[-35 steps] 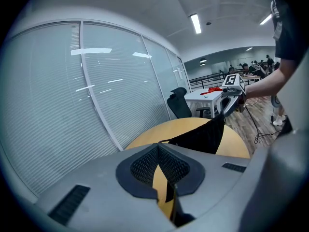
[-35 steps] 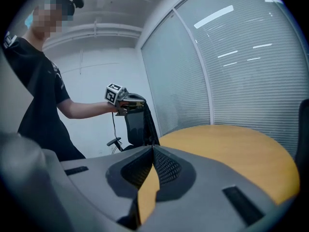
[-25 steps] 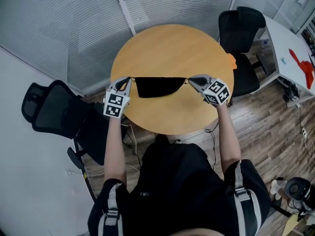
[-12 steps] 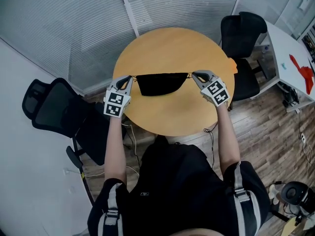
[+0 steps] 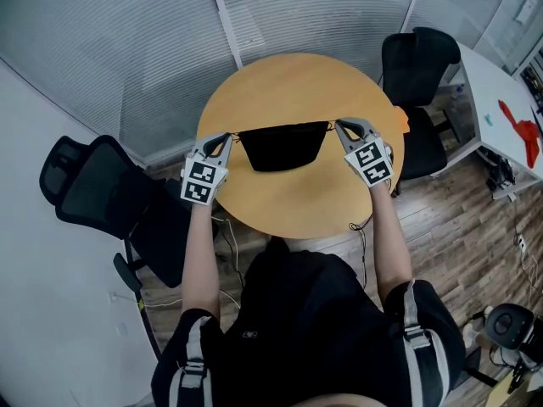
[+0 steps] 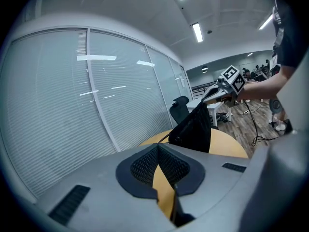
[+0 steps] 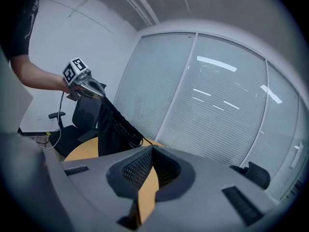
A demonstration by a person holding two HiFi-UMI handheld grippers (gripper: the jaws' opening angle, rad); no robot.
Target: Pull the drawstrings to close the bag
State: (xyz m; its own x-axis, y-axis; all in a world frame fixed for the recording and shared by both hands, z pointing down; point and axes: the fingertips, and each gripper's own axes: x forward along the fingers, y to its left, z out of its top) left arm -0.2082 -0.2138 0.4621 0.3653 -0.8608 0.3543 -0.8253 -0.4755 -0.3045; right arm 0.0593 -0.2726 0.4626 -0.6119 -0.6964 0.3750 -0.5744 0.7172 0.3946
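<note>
Over the round table [image 5: 297, 202], the black bag [image 5: 284, 147] is stretched between both grippers. The left gripper [image 5: 222, 139], at 9 o'clock of the bag, is clenched on a drawstring [image 6: 164, 138]. The right gripper [image 5: 340, 126], at 3 o'clock, pinches the other drawstring [image 7: 146, 140]. The bag's mouth looks wide, so I judge that the pulling has only begun and most of the cinching is left.

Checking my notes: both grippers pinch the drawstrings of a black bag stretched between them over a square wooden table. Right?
No: the head view shows the wooden table is round, not square. The rest holds: left gripper and right gripper pinch the drawstrings of the black bag stretched between them.
</note>
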